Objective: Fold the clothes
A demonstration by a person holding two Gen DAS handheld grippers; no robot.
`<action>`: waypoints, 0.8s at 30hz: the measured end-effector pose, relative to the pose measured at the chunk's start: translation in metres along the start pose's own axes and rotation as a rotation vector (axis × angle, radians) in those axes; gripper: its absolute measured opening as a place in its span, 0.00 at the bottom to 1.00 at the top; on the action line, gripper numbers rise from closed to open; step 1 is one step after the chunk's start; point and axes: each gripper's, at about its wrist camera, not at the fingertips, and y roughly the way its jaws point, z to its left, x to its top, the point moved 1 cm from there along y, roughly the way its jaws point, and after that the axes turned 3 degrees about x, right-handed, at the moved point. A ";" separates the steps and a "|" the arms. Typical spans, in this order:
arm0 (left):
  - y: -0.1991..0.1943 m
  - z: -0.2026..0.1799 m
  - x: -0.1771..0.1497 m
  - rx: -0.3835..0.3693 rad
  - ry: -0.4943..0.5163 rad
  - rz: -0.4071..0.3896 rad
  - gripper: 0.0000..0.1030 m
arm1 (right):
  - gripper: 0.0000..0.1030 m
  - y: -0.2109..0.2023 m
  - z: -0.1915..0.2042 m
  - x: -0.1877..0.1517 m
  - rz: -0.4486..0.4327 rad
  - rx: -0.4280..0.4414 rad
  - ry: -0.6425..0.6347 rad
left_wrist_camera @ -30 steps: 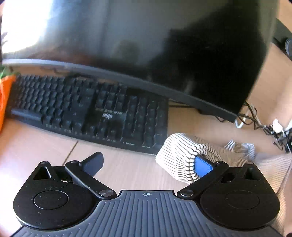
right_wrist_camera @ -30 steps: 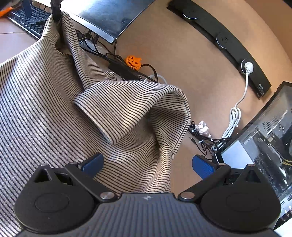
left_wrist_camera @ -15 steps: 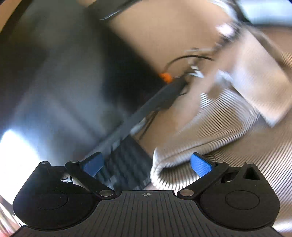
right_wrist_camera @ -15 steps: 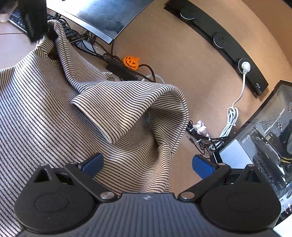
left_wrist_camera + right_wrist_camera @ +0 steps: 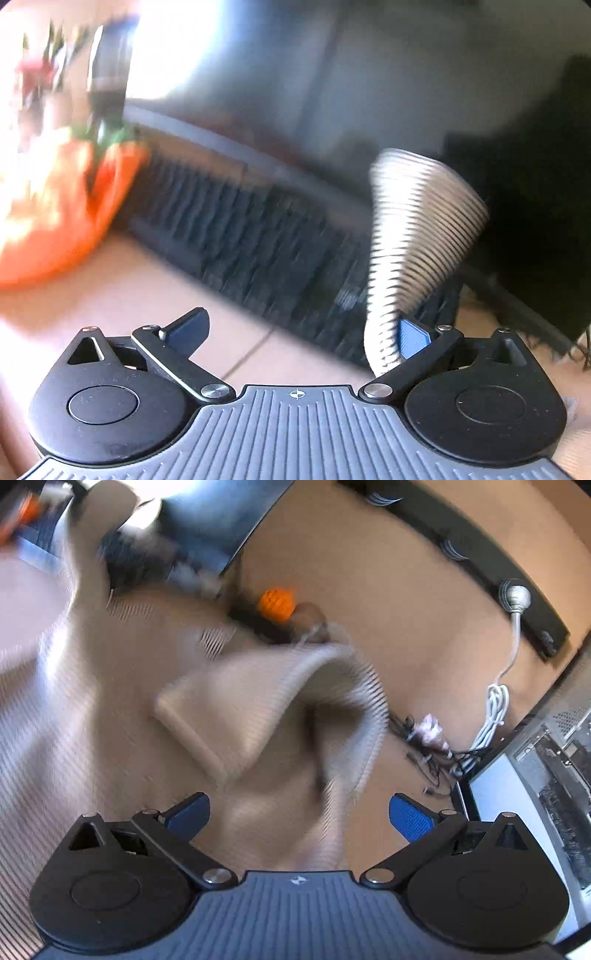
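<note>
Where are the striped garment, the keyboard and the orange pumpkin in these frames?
striped garment (image 5: 417, 221), left wrist view, on the raised striped fold by the blue pad.
keyboard (image 5: 258, 240), left wrist view, on its blurred key rows.
orange pumpkin (image 5: 276, 601), right wrist view, on its orange body.

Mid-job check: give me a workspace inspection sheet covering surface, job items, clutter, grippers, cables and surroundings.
Surface: tan wooden desk, partly bare.
Job's things: beige-and-black striped knit garment bunched on the desk; one fold lifted beside the left gripper's blue pad.
Clutter: black keyboard, small orange pumpkin figure, blurred orange object, crumpled white scrap.
Grippers: left gripper jaws wide apart; right gripper jaws wide apart over the garment.
Cables: white coiled cable plugged into black power strip; black tangle.
Surroundings: dark monitor, open computer case.
</note>
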 end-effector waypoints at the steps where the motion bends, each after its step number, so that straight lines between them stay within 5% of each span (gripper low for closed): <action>1: 0.000 0.007 -0.003 -0.007 -0.005 0.022 1.00 | 1.00 -0.003 -0.010 0.007 -0.036 -0.029 0.015; 5: -0.015 0.011 -0.010 -0.063 0.019 0.026 1.00 | 1.00 0.035 -0.015 0.017 -0.004 -0.089 -0.212; 8: -0.026 -0.007 -0.012 -0.174 0.044 0.019 1.00 | 1.00 0.062 -0.013 0.028 0.006 -0.069 -0.314; 11: -0.036 -0.035 -0.017 -0.300 0.103 0.038 1.00 | 1.00 0.083 -0.029 0.054 -0.012 -0.123 -0.185; 15: -0.050 -0.074 -0.038 -0.407 0.202 0.082 1.00 | 1.00 0.059 -0.129 0.035 0.062 -0.475 0.360; 16: -0.053 -0.081 -0.045 -0.435 0.226 0.086 1.00 | 1.00 0.052 -0.139 0.022 0.079 -0.516 0.404; 18: -0.059 -0.096 -0.057 -0.482 0.275 0.100 1.00 | 1.00 0.042 -0.152 -0.003 0.116 -0.559 0.444; 24: -0.045 -0.139 -0.095 -0.559 0.422 0.182 1.00 | 1.00 0.040 -0.145 -0.032 0.188 -0.445 0.421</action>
